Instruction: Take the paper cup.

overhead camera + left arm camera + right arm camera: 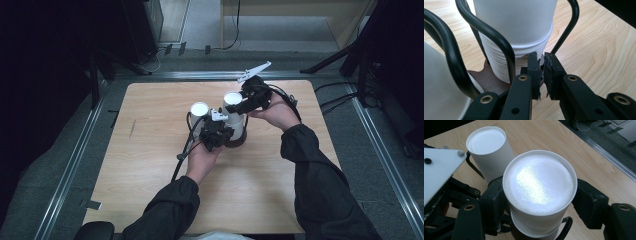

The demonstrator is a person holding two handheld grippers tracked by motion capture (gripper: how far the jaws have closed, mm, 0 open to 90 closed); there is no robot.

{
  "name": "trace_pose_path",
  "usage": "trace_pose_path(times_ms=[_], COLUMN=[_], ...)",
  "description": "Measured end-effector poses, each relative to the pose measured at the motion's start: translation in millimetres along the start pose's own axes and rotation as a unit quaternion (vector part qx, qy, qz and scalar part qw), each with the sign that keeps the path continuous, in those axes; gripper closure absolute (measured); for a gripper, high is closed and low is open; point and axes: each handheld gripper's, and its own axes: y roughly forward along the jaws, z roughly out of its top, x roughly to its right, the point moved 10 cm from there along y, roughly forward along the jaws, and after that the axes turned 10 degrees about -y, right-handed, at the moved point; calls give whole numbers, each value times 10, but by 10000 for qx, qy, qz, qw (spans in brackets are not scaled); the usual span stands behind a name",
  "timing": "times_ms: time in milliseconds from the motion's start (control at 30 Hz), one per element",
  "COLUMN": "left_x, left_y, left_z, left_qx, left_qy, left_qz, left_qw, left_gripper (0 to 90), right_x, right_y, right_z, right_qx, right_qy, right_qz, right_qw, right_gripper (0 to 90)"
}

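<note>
Two stacks of white cups stand in a black wire holder [486, 32] on a brown base [486, 80] at mid-table. My right gripper [236, 107] reaches over the right stack [233, 98], its jaws on either side of the top cup [539, 182] just under the rim, pads against its wall. The left stack [486, 140] stands behind it in that view. My left gripper [542, 60] sits low at the foot of the right stack [519, 25], beside a wire loop. Its jaws are shut to a thin slit, and I cannot make out anything between them.
The pale wooden table [150, 150] has bare room on every side of the holder. A metal rail [65, 170] runs along its left side, with dark stands and cables on the floor beyond the far edge. The person's dark sleeves come in from the bottom.
</note>
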Motion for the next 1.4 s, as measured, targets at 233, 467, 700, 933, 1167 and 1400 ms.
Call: trace_pose_path(times_ms=[233, 467, 700, 933, 1167, 1400], left_x=[24, -7, 7, 2, 9, 21], left_y=[-10, -26, -15, -11, -7, -4], left_z=[5, 31, 26, 29, 19, 14], left_qx=[39, 77, 74, 113, 41, 24], left_qy=[-21, -82, -82, -38, -63, -43], left_qz=[-46, -87, -98, -52, -132, -169], left_qw=[10000, 9999, 9999, 9999, 9999, 9998], left_gripper=[838, 845, 846, 844, 833, 821], right_x=[-10, -9, -11, 6, 11, -16], right_y=[0, -7, -13, -146, -284, -449], right_z=[-16, -15, -7, 112, 218, 363], right_qx=[-32, -63, -126, 45, 46, 45], right_qy=[-11, 1, 51, 111, 122, 43], right_qz=[35, 30, 31, 36, 31, -1], right_qw=[10000, 10000, 9999, 9999, 9999, 10000], right_gripper=[320, 324, 325, 330, 332, 333])
